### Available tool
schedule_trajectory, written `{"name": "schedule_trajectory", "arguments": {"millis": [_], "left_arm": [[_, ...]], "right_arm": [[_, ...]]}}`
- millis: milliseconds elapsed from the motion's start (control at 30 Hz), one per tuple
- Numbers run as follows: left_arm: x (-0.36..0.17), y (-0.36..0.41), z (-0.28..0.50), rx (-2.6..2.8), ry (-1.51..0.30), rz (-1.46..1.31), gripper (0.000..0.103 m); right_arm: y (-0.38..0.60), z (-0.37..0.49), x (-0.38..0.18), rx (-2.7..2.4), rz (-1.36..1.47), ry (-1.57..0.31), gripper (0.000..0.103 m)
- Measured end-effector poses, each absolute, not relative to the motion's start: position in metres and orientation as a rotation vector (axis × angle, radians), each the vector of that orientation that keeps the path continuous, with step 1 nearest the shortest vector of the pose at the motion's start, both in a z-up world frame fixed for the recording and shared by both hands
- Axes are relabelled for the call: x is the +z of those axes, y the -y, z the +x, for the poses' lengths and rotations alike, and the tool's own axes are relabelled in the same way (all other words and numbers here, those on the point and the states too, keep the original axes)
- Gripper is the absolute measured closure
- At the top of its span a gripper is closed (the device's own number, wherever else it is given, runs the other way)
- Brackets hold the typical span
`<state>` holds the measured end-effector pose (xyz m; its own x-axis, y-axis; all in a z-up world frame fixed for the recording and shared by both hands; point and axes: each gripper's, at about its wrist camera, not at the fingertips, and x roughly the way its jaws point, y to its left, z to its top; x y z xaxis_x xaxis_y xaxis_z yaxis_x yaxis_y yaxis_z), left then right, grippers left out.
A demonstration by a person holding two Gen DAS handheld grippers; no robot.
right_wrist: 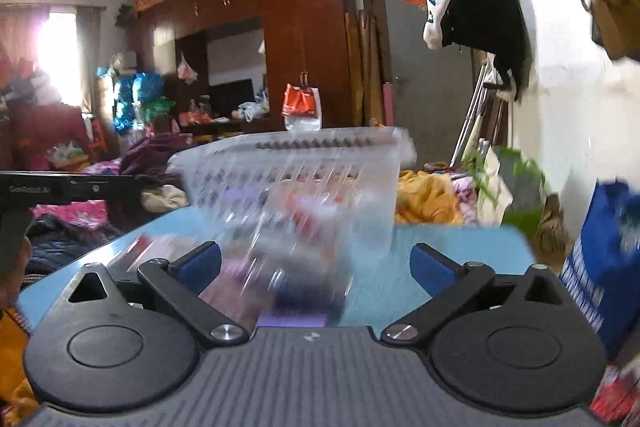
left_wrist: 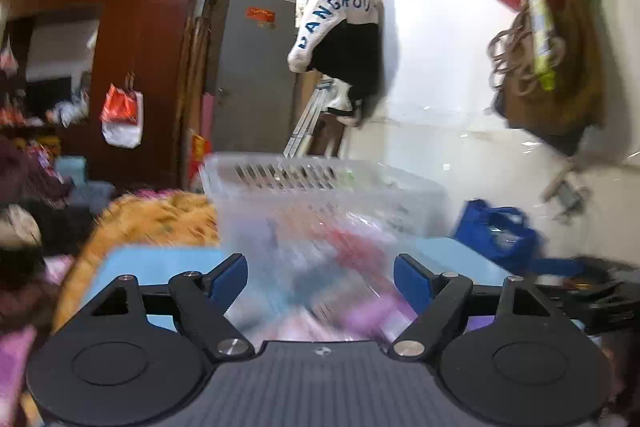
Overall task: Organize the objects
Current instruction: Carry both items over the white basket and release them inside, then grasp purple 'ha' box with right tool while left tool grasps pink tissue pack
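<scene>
A clear slotted plastic basket [left_wrist: 320,195] stands on a light blue table [left_wrist: 160,267], blurred by motion; in the right wrist view the basket [right_wrist: 304,179] sits just ahead. Blurred pink, purple and red packets [left_wrist: 328,291] lie on the table in front of it. My left gripper [left_wrist: 320,275] is open, its blue pads wide apart with the blurred packets showing between them, and I see no pad pressing on anything. My right gripper [right_wrist: 316,265] is open even wider over the table, with blurred purple and dark items [right_wrist: 296,291] lying between its fingers, untouched.
A blue bag [left_wrist: 496,231] stands at the table's right end against the white wall. An orange blanket [left_wrist: 152,215] and piled clothes lie to the left. A dark red wardrobe [right_wrist: 304,27], a grey door [left_wrist: 256,79] and a hanging white jacket [left_wrist: 336,19] are behind.
</scene>
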<state>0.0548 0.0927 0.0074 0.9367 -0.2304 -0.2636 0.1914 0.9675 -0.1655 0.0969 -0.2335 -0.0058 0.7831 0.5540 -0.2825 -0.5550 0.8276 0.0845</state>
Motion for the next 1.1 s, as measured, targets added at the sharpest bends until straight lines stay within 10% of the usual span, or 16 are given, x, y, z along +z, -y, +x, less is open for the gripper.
{"name": "schedule_trajectory", "arguments": {"millis": [633, 1100], "left_arm": [[-0.048, -0.107, 0.076, -0.159, -0.451, -0.323, 0.017], [-0.058, -0.112, 0.086, -0.164, -0.488, -0.412, 0.015]], "right_arm": [[0.223, 0.111, -0.027, 0.62, 0.046, -0.416, 0.037], [0.23, 0.125, -0.034, 0.59, 0.114, -0.445, 0.039]]}}
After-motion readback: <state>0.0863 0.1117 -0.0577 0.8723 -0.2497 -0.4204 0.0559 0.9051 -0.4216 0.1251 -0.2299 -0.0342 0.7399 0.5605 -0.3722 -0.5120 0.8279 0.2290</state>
